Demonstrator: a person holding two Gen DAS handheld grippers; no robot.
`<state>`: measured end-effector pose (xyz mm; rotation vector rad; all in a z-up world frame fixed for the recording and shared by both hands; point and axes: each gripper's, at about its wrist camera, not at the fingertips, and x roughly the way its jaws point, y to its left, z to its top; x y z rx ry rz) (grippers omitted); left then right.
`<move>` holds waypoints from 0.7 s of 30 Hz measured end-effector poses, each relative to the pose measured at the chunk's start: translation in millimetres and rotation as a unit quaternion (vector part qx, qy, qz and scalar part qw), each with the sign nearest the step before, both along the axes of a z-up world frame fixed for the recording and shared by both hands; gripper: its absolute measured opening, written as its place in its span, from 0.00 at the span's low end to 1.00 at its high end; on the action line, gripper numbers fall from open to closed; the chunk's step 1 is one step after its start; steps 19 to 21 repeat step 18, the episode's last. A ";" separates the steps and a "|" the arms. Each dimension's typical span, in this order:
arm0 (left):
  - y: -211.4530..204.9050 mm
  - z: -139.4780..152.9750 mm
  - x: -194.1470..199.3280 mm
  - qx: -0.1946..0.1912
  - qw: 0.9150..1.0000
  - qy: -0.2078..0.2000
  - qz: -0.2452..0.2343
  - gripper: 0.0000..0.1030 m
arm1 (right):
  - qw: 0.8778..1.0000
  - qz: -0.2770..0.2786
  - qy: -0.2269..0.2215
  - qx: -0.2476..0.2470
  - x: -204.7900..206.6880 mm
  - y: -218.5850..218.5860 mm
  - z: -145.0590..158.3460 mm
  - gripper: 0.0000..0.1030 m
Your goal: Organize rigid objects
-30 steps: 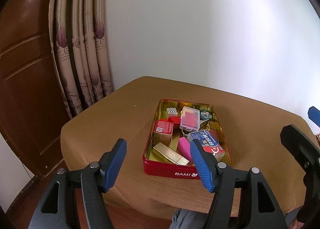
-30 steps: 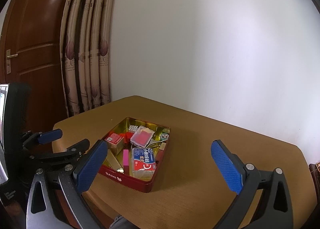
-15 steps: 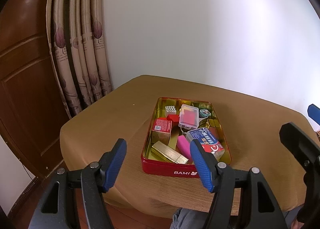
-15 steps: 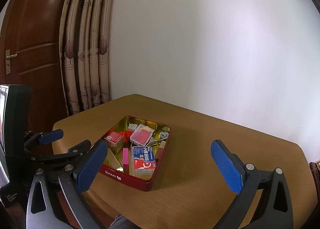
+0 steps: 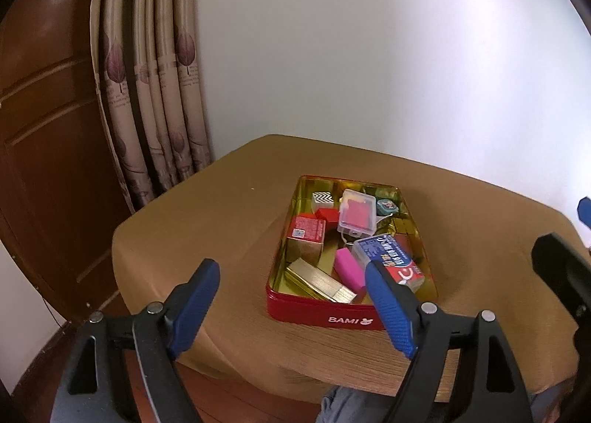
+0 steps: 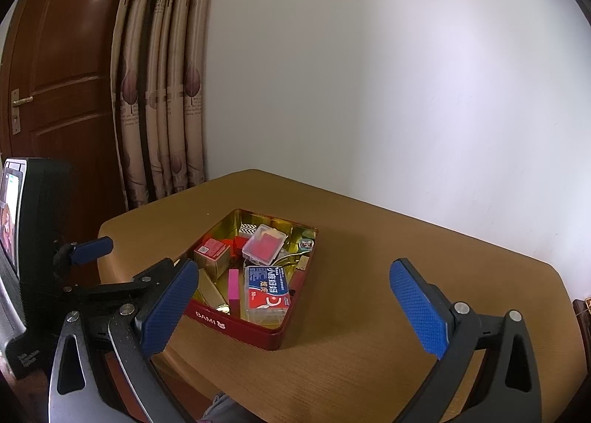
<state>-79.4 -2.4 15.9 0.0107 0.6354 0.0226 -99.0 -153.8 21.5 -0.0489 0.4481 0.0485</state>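
A red BAMI tin [image 5: 325, 316] [image 6: 236, 327] sits open on the brown table, full of small rigid things: a clear case with a red card [image 5: 357, 218] [image 6: 264, 248], a blue and red box [image 5: 388, 262] [image 6: 266, 292], a pink block [image 5: 349, 270] [image 6: 233, 286], a gold bar [image 5: 317, 281], a red box [image 5: 308, 231] [image 6: 211, 248]. My left gripper [image 5: 295, 299] is open and empty, just short of the tin's near edge. My right gripper [image 6: 291, 306] is open and empty, to the tin's right and nearer.
The brown table [image 5: 207, 223] [image 6: 424, 275] has rounded corners and stands against a white wall. A patterned curtain [image 5: 155, 90] [image 6: 159, 98] and a wooden door [image 6: 62, 90] are at the left. The left gripper's body with a screen [image 6: 22, 238] shows in the right wrist view.
Both grippers have drifted slightly back and up from the tin. Both stay open and empty. The tin's contents have not moved.
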 end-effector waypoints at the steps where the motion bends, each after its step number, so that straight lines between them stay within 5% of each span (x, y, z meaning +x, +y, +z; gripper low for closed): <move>1: -0.4 -0.5 0.5 0.000 1.000 0.001 -0.002 0.81 | 1.000 0.001 0.000 0.000 0.5 -0.4 -0.6 1.00; 21: -11.5 -2.6 -2.3 0.013 0.999 -0.001 -0.040 0.81 | 1.000 0.003 -0.002 0.006 0.4 -2.8 -0.7 1.00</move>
